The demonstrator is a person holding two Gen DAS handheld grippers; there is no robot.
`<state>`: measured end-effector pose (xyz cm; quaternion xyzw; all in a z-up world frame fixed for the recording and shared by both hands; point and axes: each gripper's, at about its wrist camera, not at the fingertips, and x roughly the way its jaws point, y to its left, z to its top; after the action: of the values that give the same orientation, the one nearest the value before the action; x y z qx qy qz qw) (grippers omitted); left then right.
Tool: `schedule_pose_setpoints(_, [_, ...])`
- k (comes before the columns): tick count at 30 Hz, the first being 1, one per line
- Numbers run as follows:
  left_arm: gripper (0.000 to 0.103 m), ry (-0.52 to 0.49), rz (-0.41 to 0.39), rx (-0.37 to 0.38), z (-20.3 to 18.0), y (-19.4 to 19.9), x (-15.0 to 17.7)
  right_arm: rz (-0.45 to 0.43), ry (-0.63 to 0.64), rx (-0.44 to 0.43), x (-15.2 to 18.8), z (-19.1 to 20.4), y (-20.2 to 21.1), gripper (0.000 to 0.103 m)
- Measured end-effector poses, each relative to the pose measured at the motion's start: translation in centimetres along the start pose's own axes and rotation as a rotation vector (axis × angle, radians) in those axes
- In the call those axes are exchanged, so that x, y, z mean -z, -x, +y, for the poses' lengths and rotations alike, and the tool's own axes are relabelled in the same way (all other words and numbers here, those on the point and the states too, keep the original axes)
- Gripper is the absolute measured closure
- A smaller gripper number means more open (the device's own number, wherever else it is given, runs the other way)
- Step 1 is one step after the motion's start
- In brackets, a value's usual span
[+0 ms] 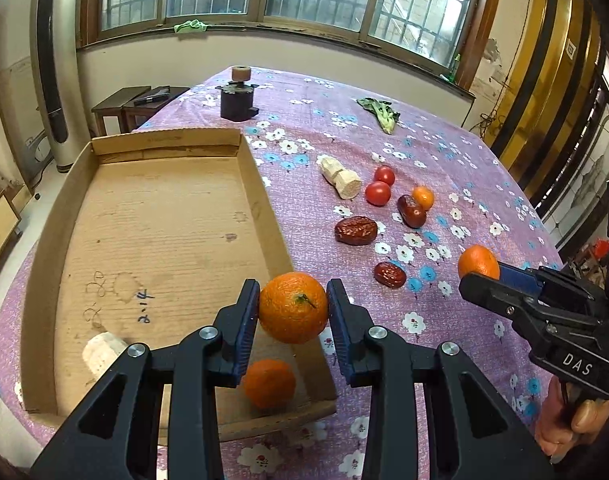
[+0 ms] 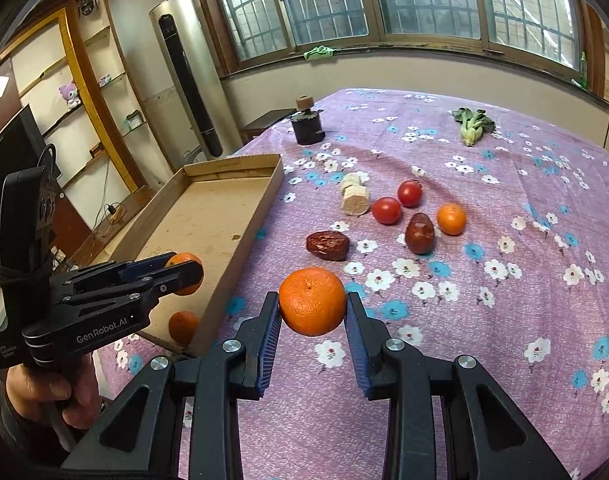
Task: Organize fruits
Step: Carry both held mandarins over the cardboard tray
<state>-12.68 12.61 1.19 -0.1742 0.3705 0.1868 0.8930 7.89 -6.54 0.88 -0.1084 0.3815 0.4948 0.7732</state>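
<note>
Left orange [image 1: 293, 307] between left jaws (gripped), right orange [image 2: 312, 301] likewise

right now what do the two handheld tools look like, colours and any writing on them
Both are black plastic pistol-grip frames with silver bolt heads and ribbed blue pads on the fingers. The left tool carries white lettering "GenRobot.AI" on its side and has a black block lashed on behind with dark cord. The right tool has "DAS" in white on its body. A bare hand grips the left one's handle; no sleeve is clearly visible.
</note>
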Motion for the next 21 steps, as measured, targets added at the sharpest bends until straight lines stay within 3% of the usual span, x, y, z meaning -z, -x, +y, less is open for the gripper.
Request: schedule_pose_setpoints(21, [0.071,0.066,-0.023,-0.049,4.7,1.0,0.1,0.032,0.094,-0.066,-1.0,5.4,-2.7,0.07])
